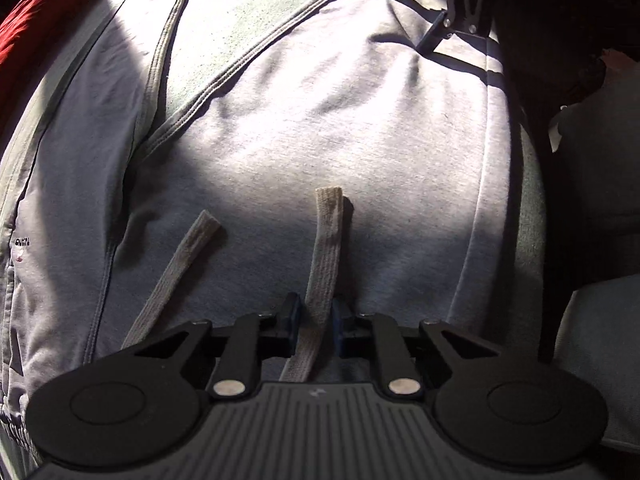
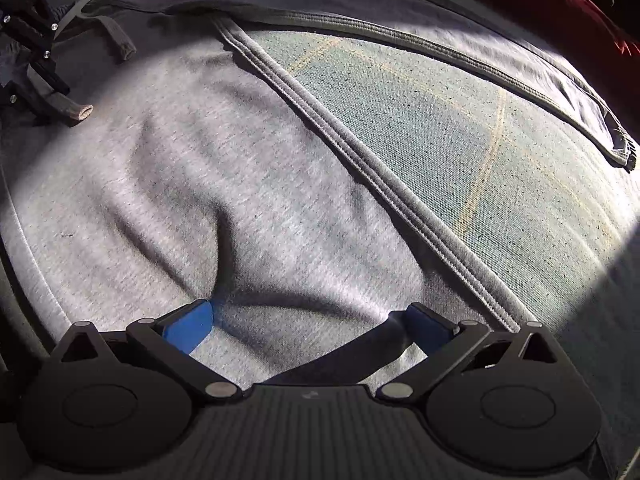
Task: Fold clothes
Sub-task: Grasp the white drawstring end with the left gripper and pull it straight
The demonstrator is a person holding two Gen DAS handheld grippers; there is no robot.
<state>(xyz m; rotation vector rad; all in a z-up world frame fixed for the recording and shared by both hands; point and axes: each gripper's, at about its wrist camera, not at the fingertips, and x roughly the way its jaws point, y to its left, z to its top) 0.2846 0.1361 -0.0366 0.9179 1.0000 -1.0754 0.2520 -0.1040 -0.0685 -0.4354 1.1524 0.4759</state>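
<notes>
Sunlight is falling across a speckled green surface (image 2: pixel 460 128) where a grey hoodie (image 1: pixel 320 128) is lying spread out. The left gripper (image 1: pixel 316 316) is pinching one drawstring (image 1: pixel 326 248) between nearly closed jaws. The right gripper (image 2: pixel 308 320) is resting wide apart, its blue pads (image 2: pixel 188 330) pressing on wrinkled grey fabric.

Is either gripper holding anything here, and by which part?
The left gripper is shut on one drawstring of the grey sweatpants, partway along it. The right gripper is open, holding nothing.
</notes>
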